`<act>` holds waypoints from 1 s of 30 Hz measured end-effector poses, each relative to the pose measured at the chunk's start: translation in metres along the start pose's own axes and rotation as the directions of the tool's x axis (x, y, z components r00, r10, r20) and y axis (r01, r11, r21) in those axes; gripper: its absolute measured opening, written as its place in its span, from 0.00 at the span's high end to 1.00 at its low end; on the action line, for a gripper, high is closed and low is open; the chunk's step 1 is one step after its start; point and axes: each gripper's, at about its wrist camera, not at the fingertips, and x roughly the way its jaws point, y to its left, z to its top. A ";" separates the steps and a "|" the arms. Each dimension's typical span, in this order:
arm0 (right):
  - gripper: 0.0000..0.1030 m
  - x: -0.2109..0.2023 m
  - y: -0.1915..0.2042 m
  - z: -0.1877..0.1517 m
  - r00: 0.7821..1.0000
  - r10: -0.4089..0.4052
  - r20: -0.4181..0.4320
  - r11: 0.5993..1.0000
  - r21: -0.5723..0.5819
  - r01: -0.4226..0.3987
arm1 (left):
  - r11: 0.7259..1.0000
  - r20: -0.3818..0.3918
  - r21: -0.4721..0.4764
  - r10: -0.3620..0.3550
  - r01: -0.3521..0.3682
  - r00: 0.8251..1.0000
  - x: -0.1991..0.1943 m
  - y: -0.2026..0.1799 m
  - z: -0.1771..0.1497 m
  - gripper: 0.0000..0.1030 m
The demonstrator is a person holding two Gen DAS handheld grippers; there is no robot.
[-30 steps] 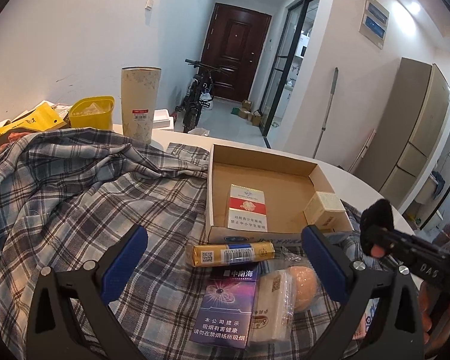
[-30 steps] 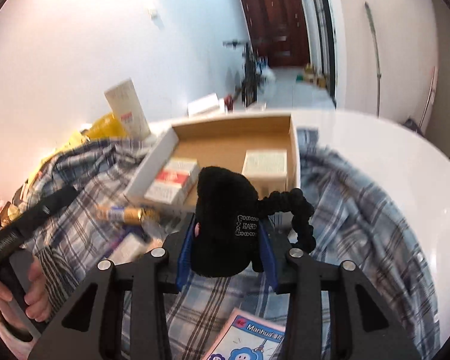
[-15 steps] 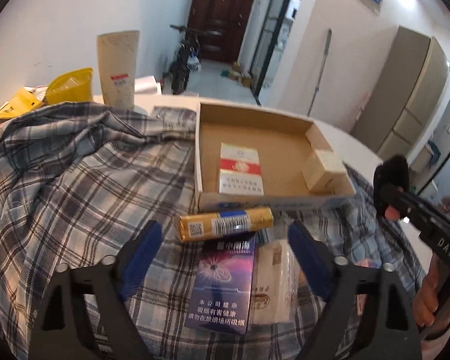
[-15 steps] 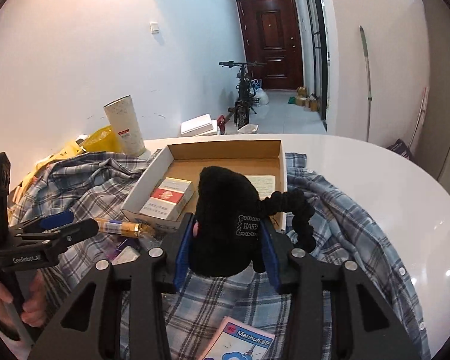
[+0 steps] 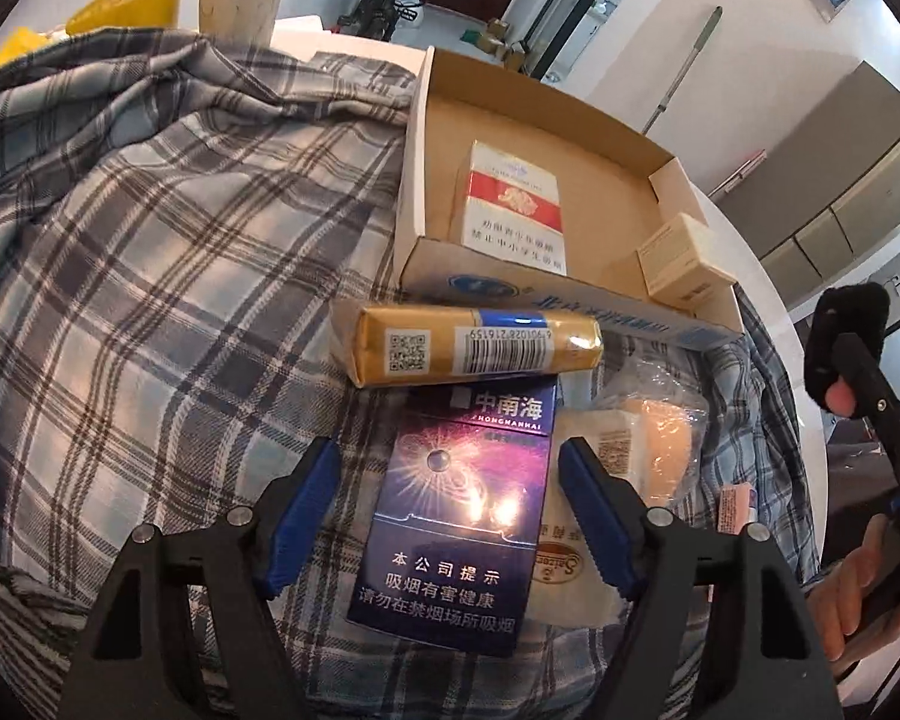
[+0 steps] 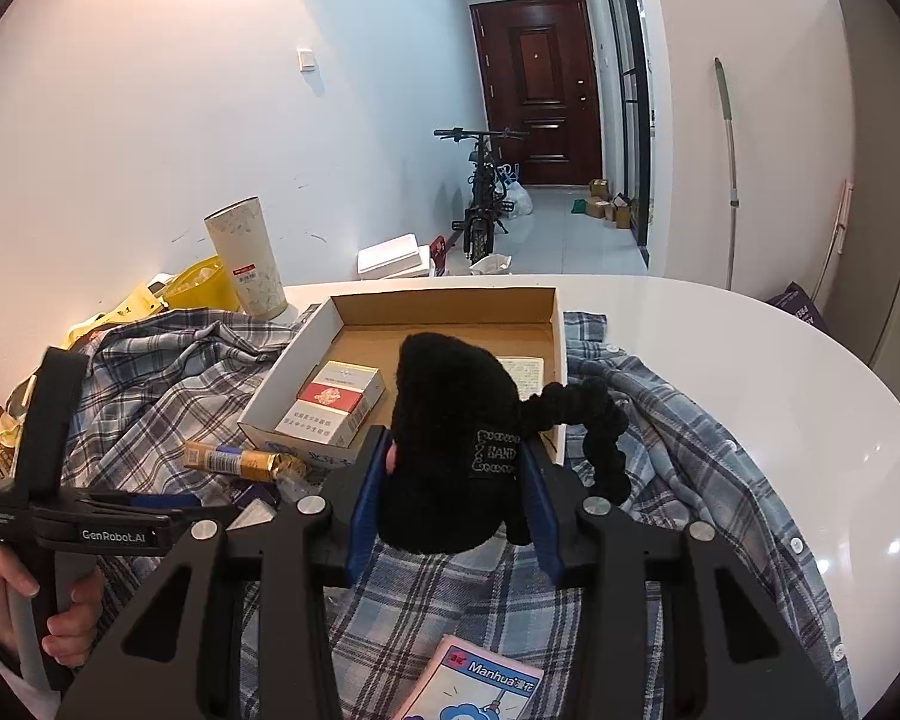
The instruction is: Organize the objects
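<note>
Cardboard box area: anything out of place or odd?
Yes. The cardboard box rests on a rumpled plaid shirt, not the bare table. A gold pack, blue pack and wrapped items lie outside against its front wall.

White round table: plaid shirt spread across it; tall cream cup and yellow bags at far edge.
</note>
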 end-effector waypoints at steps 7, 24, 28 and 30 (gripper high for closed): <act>0.60 -0.003 0.000 0.000 1.000 -0.004 0.007 1.000 -0.007 0.005 | 1.000 0.011 0.028 0.012 -0.013 1.000 0.004 -0.004 -0.001 0.26; 0.60 -0.003 -0.003 0.001 1.000 -0.022 0.013 1.000 0.006 0.022 | 0.877 0.429 0.379 0.117 -0.296 0.896 -0.048 -0.081 -0.033 0.48; 0.60 -0.002 -0.003 0.001 1.000 -0.025 0.018 1.000 0.010 0.024 | 0.879 0.512 0.366 0.084 -0.306 0.855 -0.066 -0.086 -0.041 0.49; 0.60 -0.002 -0.003 0.001 0.999 -0.024 0.021 1.000 0.010 0.024 | 0.883 0.536 0.354 0.079 -0.309 0.840 -0.068 -0.087 -0.040 0.49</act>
